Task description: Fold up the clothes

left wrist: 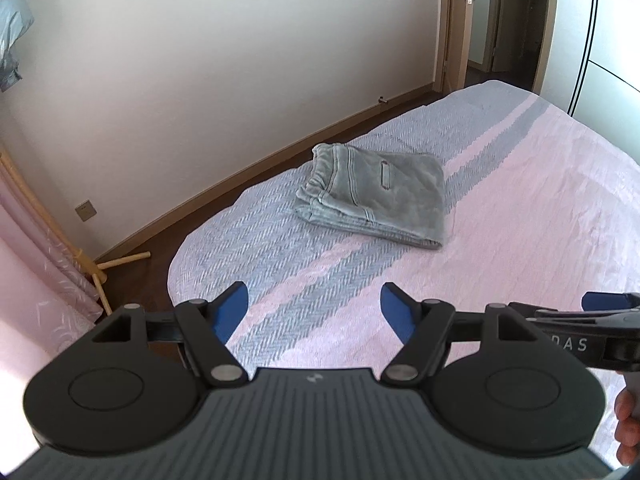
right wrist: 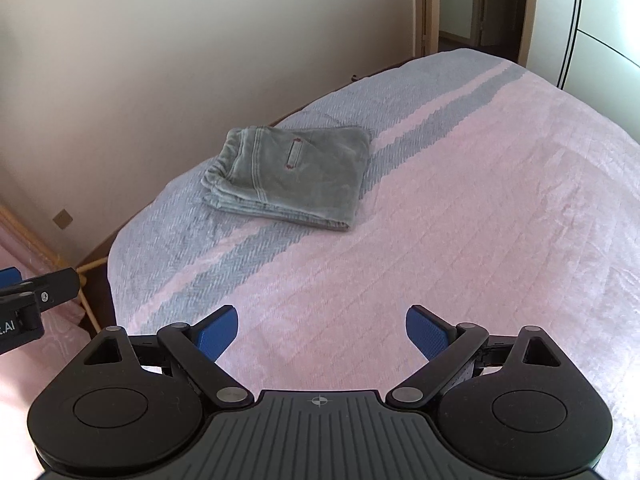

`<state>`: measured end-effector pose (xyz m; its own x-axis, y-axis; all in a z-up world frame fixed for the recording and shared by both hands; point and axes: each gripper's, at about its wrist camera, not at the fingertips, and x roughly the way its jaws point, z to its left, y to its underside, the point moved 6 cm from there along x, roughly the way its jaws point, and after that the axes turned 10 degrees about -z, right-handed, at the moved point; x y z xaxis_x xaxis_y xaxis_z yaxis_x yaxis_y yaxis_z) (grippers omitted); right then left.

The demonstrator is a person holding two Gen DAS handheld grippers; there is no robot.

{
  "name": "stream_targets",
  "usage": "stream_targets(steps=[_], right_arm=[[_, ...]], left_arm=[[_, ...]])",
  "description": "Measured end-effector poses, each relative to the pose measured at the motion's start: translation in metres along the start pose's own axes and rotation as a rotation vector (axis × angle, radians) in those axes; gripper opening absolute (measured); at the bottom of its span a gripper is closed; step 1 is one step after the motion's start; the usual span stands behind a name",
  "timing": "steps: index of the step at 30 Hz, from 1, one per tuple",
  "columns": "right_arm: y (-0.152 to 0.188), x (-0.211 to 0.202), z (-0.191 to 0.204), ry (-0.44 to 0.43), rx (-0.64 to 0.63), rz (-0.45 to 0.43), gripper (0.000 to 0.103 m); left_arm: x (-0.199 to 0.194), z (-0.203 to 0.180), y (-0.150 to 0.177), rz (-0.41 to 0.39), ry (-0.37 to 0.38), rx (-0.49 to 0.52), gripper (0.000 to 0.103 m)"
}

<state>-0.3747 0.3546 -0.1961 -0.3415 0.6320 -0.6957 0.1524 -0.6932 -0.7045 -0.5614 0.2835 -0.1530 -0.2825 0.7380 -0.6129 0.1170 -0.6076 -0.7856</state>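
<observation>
A bedroom is shown, with a cream wall [left wrist: 200, 60] carrying sockets near the top, a wooden skirting board along dark flooring, and an open doorway [left wrist: 500, 20] at the far end. Most of both views is filled by a bed [right wrist: 480, 200] covered with a pink spread crossed by grey-blue herringbone bands. A grey-green garment [left wrist: 376, 194], soft and plush-looking, is seen already folded into a compact, roughly square stack; it lies on the striped part of the spread toward the wall side of the bed, with its gathered waistband turned to the wall and a small stitched slot visible on top. The left gripper [left wrist: 314, 314] is held above the near edge of the bed, its blue-padded fingers [left wrist: 230, 312] spread wide and nothing held between them. The right gripper [right wrist: 322, 334] is likewise held over the pink part of the spread, its fingers [right wrist: 426, 334] wide apart and empty. Both are kept well apart from the garment. The two grippers are side by side, each caught at the edge of the other's view, and part of a hand [left wrist: 628, 420] is seen at the lower right of the left view.
</observation>
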Motion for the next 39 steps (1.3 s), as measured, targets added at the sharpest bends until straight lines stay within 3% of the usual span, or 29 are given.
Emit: stream_targets(steps=[11,39], right_arm=[[0.011,-0.009,0.009,-0.024,-0.014,0.043,0.094],[-0.007,0.063,0.008,0.055,0.004,0.133,0.094]], left_arm=[[-0.005,0.001,0.024,0.051,-0.009,0.001,0.07],[0.09,-0.004,0.009,0.152,0.052,0.058,0.07]])
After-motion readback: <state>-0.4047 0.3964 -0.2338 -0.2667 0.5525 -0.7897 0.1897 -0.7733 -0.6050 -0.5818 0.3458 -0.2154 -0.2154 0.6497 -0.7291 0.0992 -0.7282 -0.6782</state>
